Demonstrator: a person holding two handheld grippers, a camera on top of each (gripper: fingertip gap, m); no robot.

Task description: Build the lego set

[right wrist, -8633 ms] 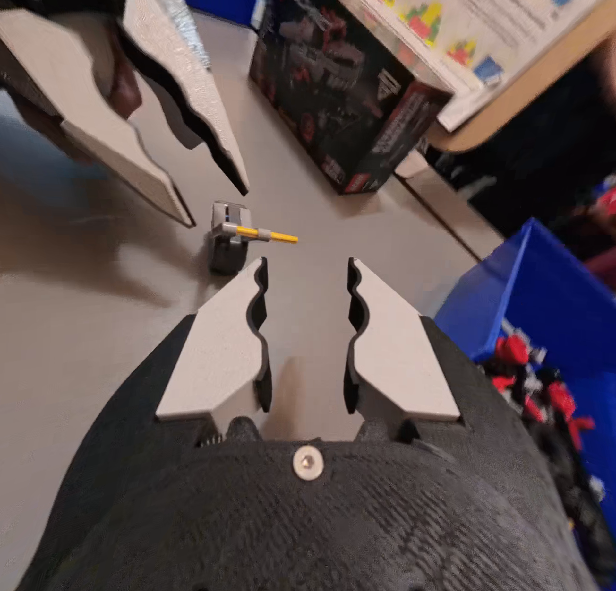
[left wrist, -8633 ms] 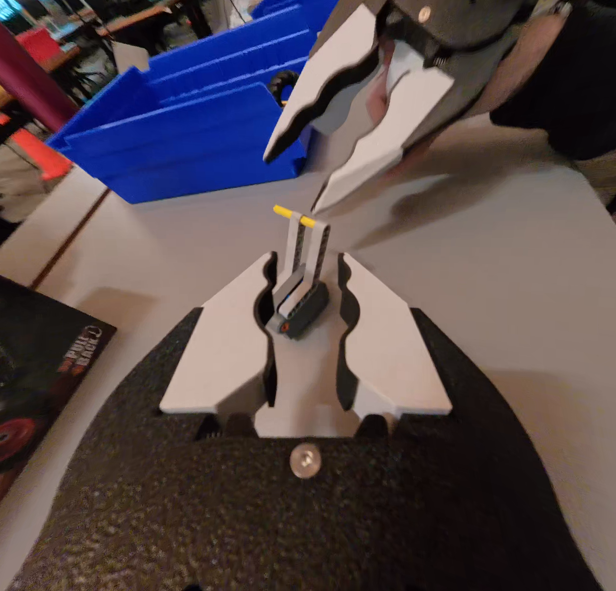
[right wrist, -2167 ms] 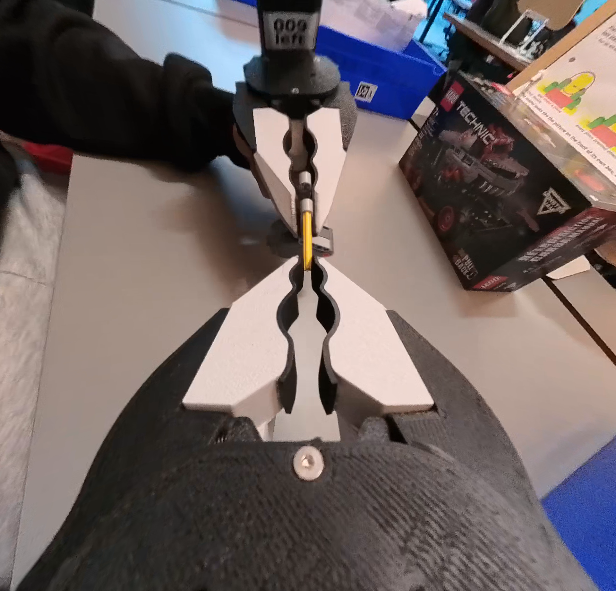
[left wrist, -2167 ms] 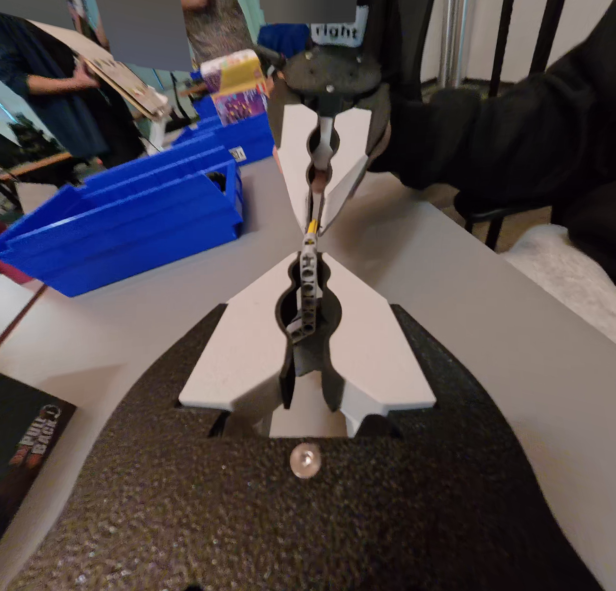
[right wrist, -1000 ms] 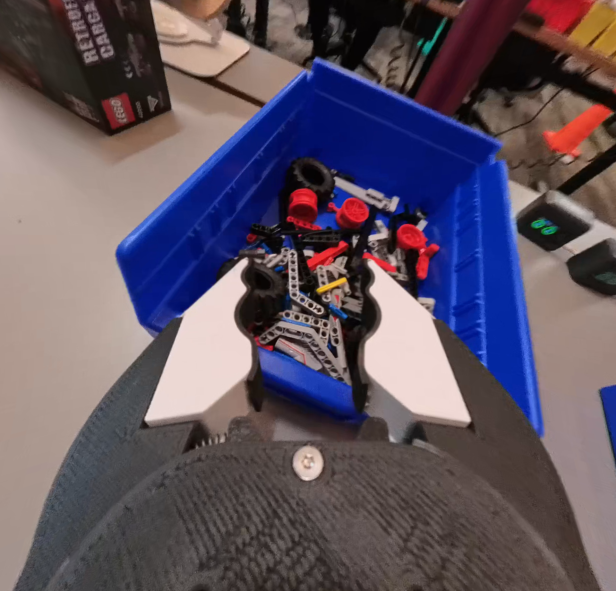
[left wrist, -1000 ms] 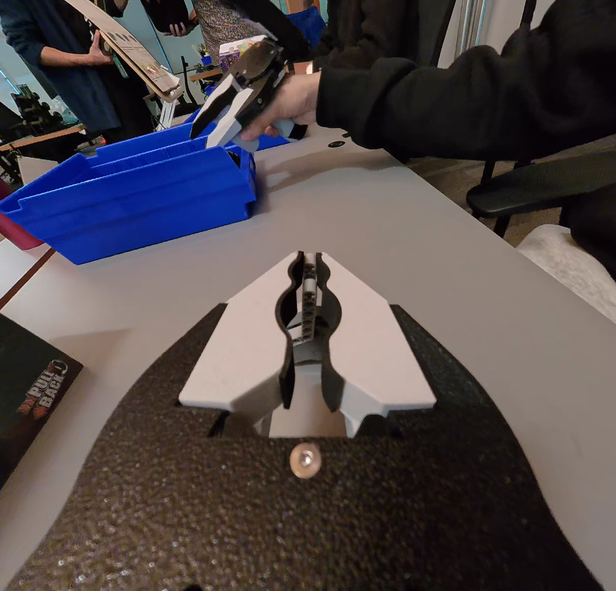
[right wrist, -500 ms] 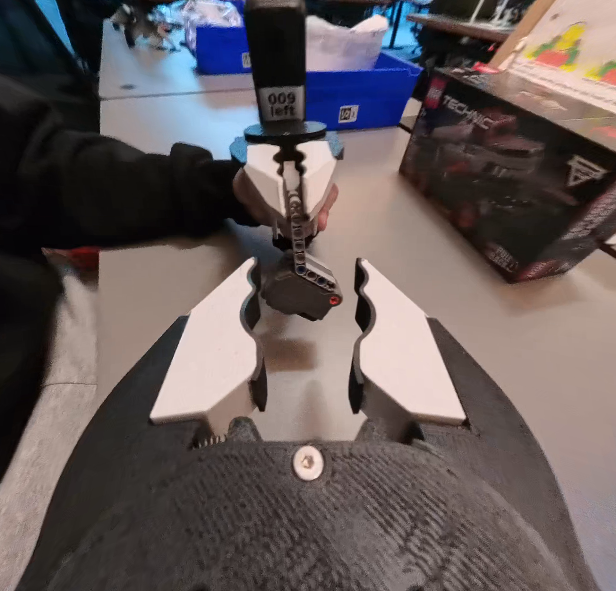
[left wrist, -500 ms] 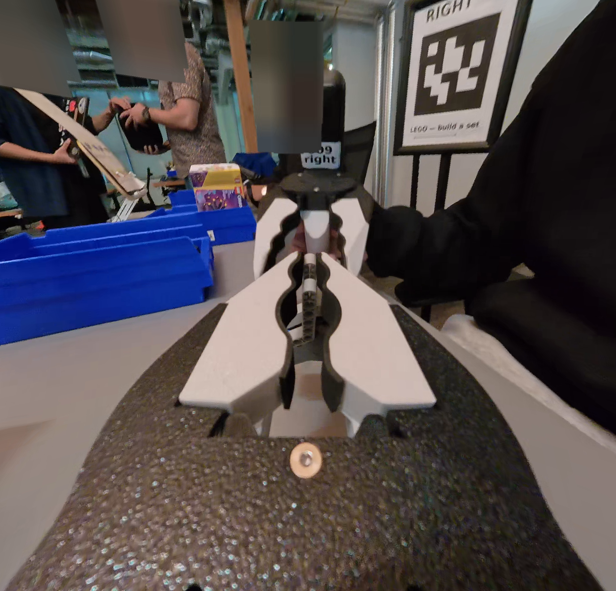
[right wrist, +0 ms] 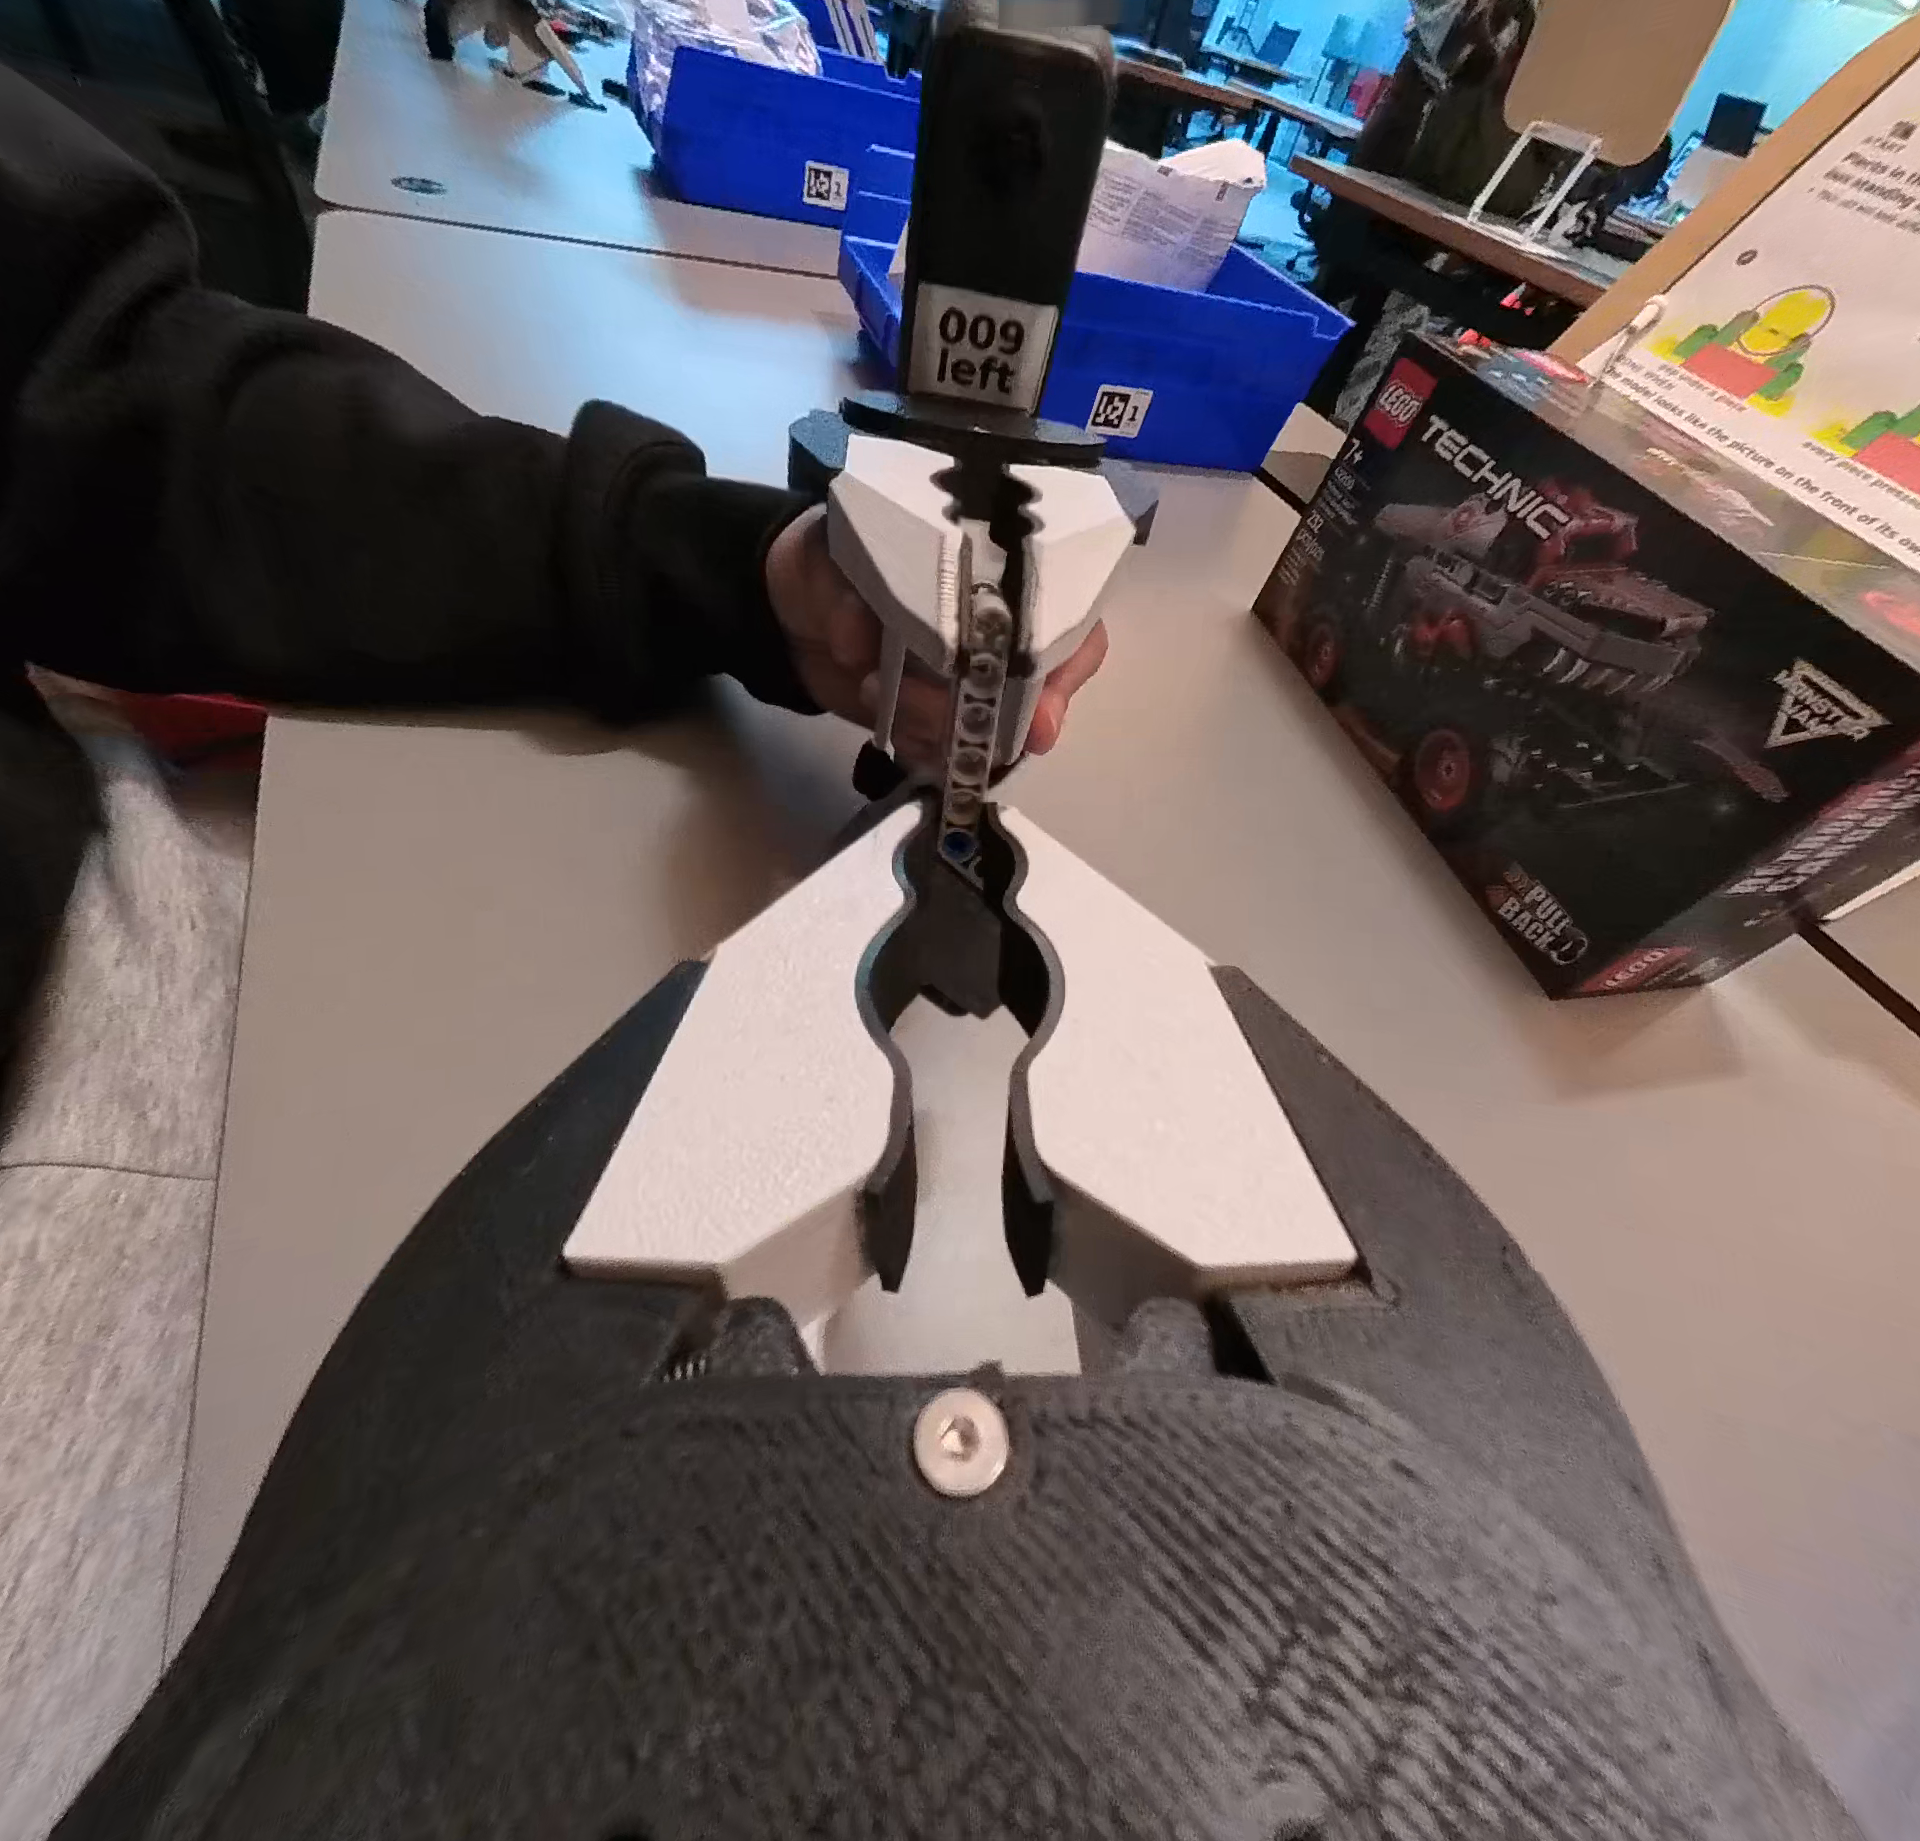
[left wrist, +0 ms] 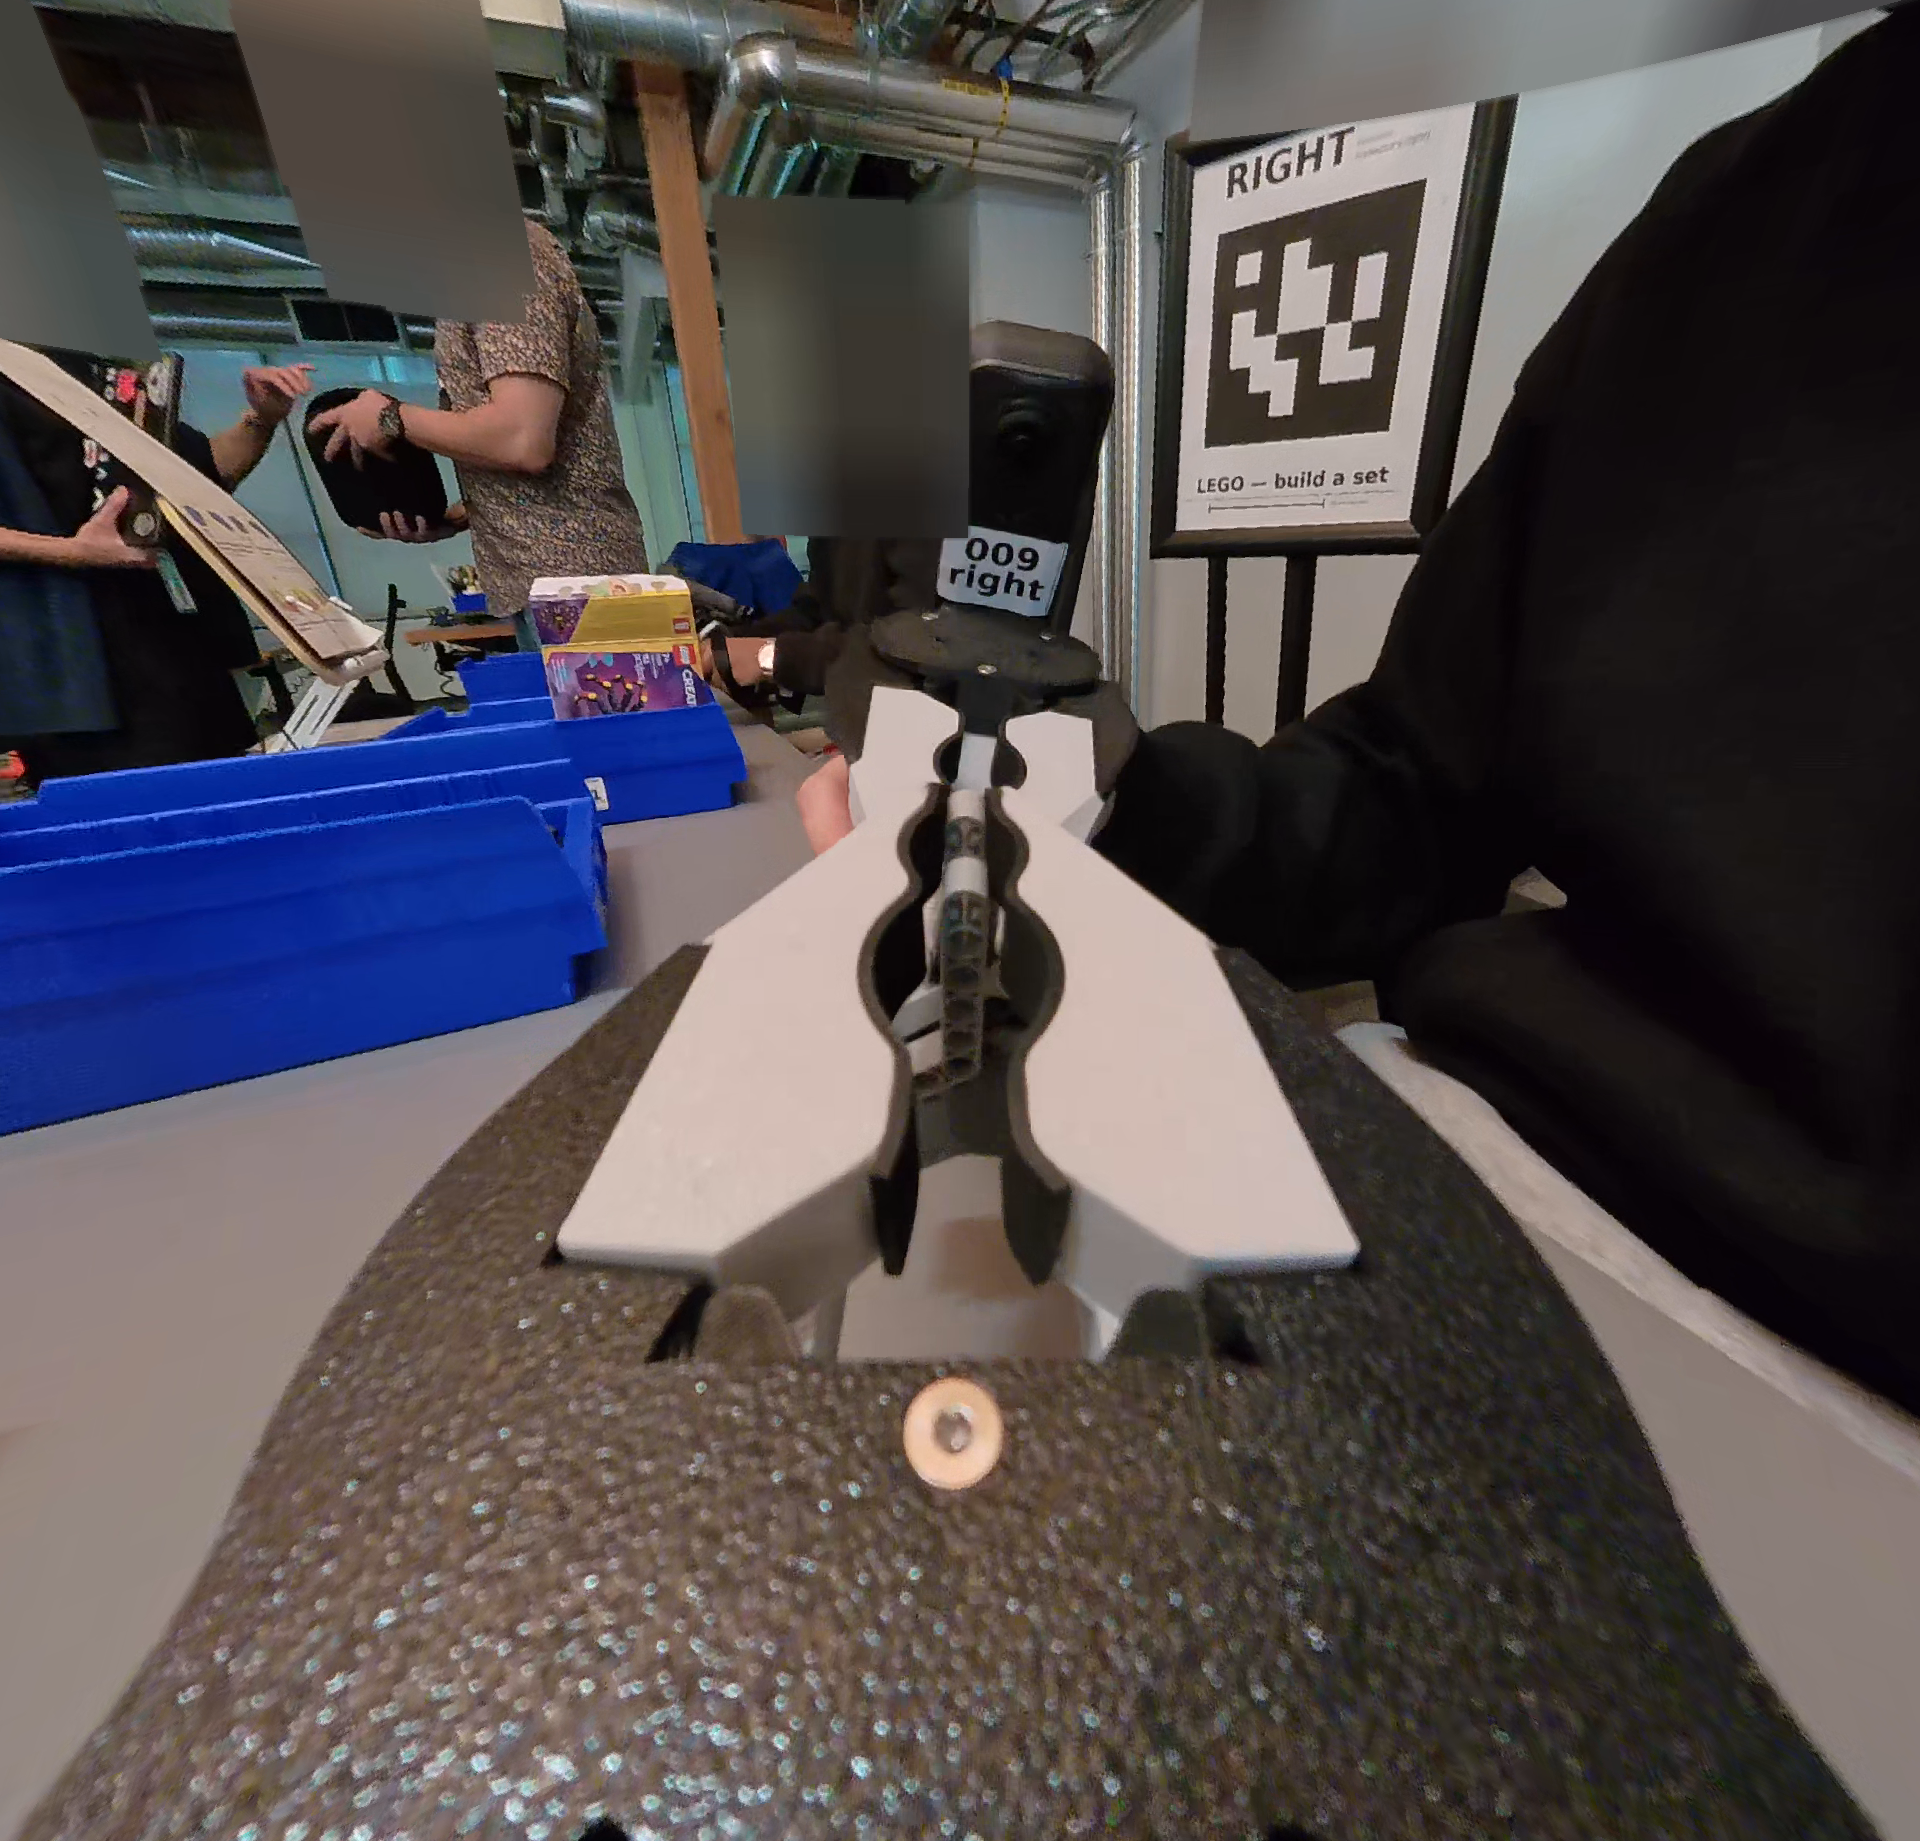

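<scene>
Grippers first: we see our left gripper point(left wrist: 961, 804) pressed together on the lego assembly point(left wrist: 964, 944), pinching its grey perforated beams between the white fingers point(left wrist: 769, 1043), so that the beams run forward along the narrow slot between them and out past the tips. From the right wrist view the same left gripper point(right wrist: 982, 638) faces us tip to tip, a hand point(right wrist: 831, 638) in a black sleeve point(right wrist: 364, 524) wrapped round its grip, and the beams point(right wrist: 971, 711) reach out of it toward us. Our right gripper point(right wrist: 961, 825) is closed on the near end of that assembly: its tips clamp the dark grey block point(right wrist: 961, 934) and the beam end with a small blue pin, and the block sits in the first hollow between the jaws. So the piece is held at both ends, lifted above the grey table point(right wrist: 520, 960), spanning the short gap between the two tools.

Outward from there, we find the black lego box point(right wrist: 1590, 679) standing on the table to the right in the right wrist view, with blue bins point(right wrist: 1174, 357) behind the left gripper. In the left wrist view a row of blue bins point(left wrist: 291, 908) lies to the left, a framed black-and-white marker sign point(left wrist: 1314, 326) stands behind the right gripper point(left wrist: 977, 752), and people stand farther back.
</scene>
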